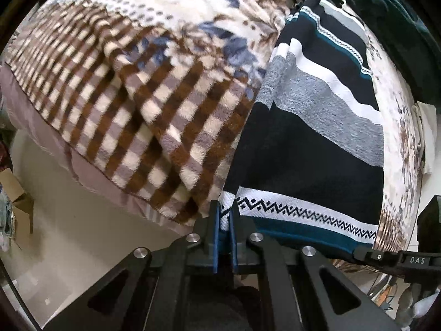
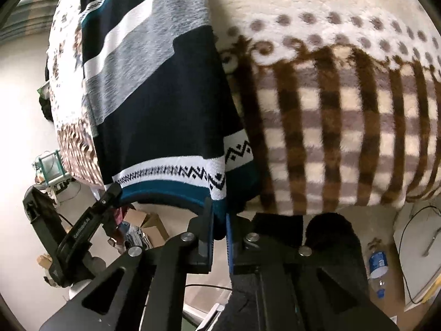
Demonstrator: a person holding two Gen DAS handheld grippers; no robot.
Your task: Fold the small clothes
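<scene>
A small knit sweater (image 1: 311,143) with navy, grey, white and teal stripes and a zigzag hem band lies on a plaid fleece blanket (image 1: 154,104). My left gripper (image 1: 225,215) is shut on the sweater's hem corner at its left side. The right gripper shows at the lower right of the left wrist view (image 1: 366,253), at the other hem corner. In the right wrist view my right gripper (image 2: 219,218) is shut on the sweater (image 2: 162,96) at its teal hem edge. The left gripper (image 2: 110,193) grips the hem to the left.
The blanket (image 2: 344,127) covers a bed whose edge drops to a pale floor (image 1: 71,231). A cardboard box (image 1: 19,201) stands at the left. A water bottle (image 2: 379,264) lies on the floor. A dark green cloth (image 1: 391,16) lies at the far end.
</scene>
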